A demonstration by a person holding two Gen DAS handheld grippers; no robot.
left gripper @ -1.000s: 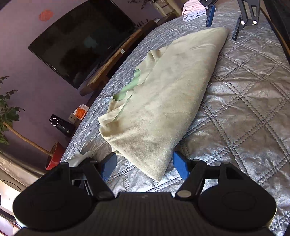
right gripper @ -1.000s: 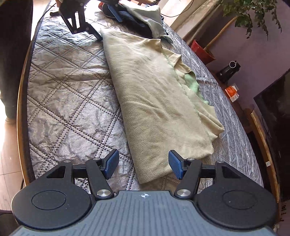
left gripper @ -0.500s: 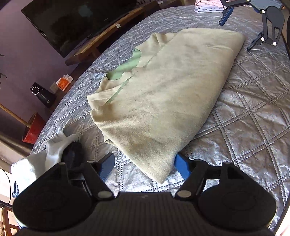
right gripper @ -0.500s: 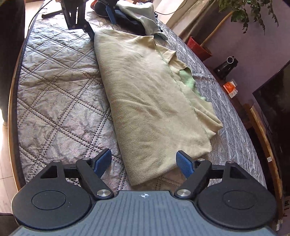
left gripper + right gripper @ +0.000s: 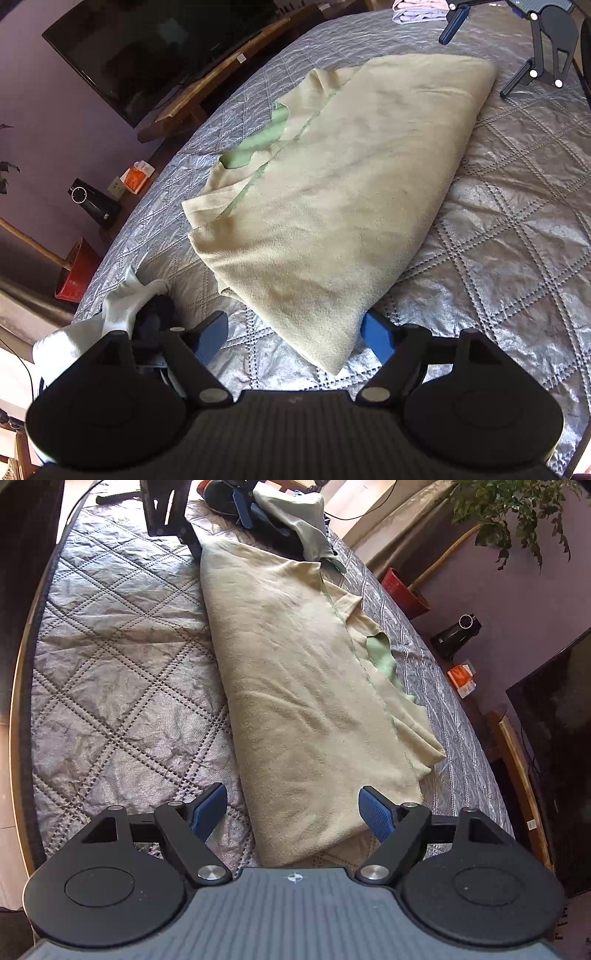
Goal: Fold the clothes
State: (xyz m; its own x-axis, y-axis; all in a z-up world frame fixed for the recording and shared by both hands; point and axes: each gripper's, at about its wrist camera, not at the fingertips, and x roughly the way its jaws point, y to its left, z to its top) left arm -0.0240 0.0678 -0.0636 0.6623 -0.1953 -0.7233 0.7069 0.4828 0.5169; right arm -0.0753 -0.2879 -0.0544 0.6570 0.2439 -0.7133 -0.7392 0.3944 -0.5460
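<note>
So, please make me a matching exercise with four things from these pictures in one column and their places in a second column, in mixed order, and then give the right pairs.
Things:
1. pale yellow-green fleece garment
2. red plant pot
3. black flat television
4. small orange box

Places:
A. on the purple wall
B. on the floor beside the bed
C. spread along the silver quilted bedspread, one end between each gripper's open jaws
D. low against the wall, next to a black cylindrical device

Pairs: 1-C, 2-B, 3-A, 4-D
</note>
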